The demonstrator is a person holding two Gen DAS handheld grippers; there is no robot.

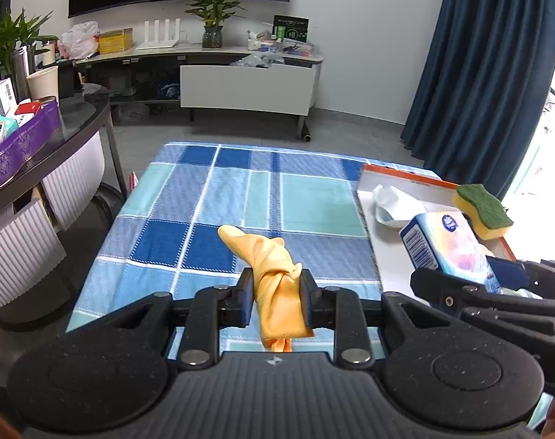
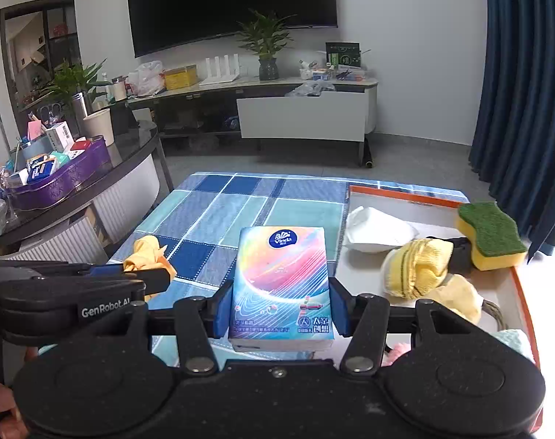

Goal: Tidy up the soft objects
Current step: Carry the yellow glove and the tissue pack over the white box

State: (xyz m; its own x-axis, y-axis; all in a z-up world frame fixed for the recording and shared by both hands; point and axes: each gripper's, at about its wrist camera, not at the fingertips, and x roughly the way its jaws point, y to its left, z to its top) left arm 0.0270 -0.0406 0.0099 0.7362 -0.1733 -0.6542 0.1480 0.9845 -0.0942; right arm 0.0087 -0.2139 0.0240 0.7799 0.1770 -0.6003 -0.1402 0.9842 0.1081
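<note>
My left gripper [image 1: 276,292] is shut on a knotted orange cloth [image 1: 274,267] and holds it above the blue checked tablecloth [image 1: 241,197]. The cloth [image 2: 149,252] also shows in the right wrist view. My right gripper [image 2: 279,303] is shut on a colourful tissue pack [image 2: 281,285] above the table, just left of the orange-rimmed white tray [image 2: 405,197]. The pack [image 1: 449,245] shows in the left wrist view too. The tray holds a white mask [image 2: 376,230], a yellow and green sponge [image 2: 491,234], a rolled yellow cloth [image 2: 416,267] and other soft items.
A dark glass side table [image 2: 127,153] at the left carries a purple tray of boxes [image 2: 65,179] and a paper cup [image 2: 100,124]. A TV stand [image 2: 303,117] with a plant stands against the far wall. A blue curtain [image 2: 526,91] hangs at the right.
</note>
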